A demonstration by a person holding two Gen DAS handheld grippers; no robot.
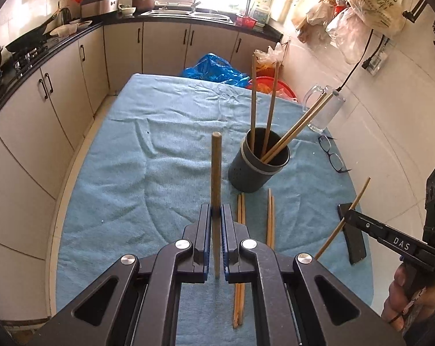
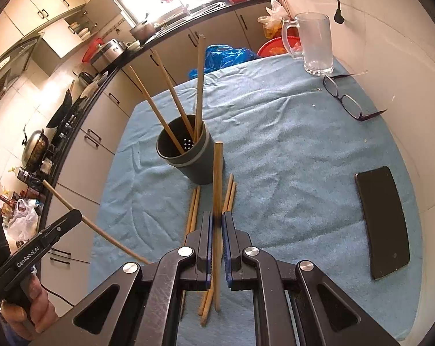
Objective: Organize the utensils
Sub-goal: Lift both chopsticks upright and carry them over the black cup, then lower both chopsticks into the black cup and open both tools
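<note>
The left gripper [image 1: 216, 210] was pinched on a single chopstick [image 1: 216, 173], its jaws pressed against the stick partway along so that the rounded end stood out beyond the tips and the other end ran back between the fingers. The right gripper [image 2: 216, 219] was likewise clamped on its own chopstick [image 2: 217, 178], held the same way, with the squared end pointing toward the far side of the table. Each gripper also appeared at the edge of the other's view, carrying its stick at a slant above the blue cloth [image 1: 131, 173].

Just beyond both sets of jaws, two pairs of loose chopsticks [image 1: 241, 230] lay flat on the cloth, side by side and running near to far. Right behind them stood the dark cylindrical utensil holder [image 1: 257, 167], upright, with four chopsticks [image 1: 253, 101] leaning inside it, two nearly vertical and two tilted to the right.

Farther to the right, a pair of glasses [image 2: 347, 98] lay open on the cloth, and beyond it a clear glass mug [image 2: 315, 46] stood at the far right corner. A black phone [image 2: 383, 219] lay flat near the right edge of the table.
</note>
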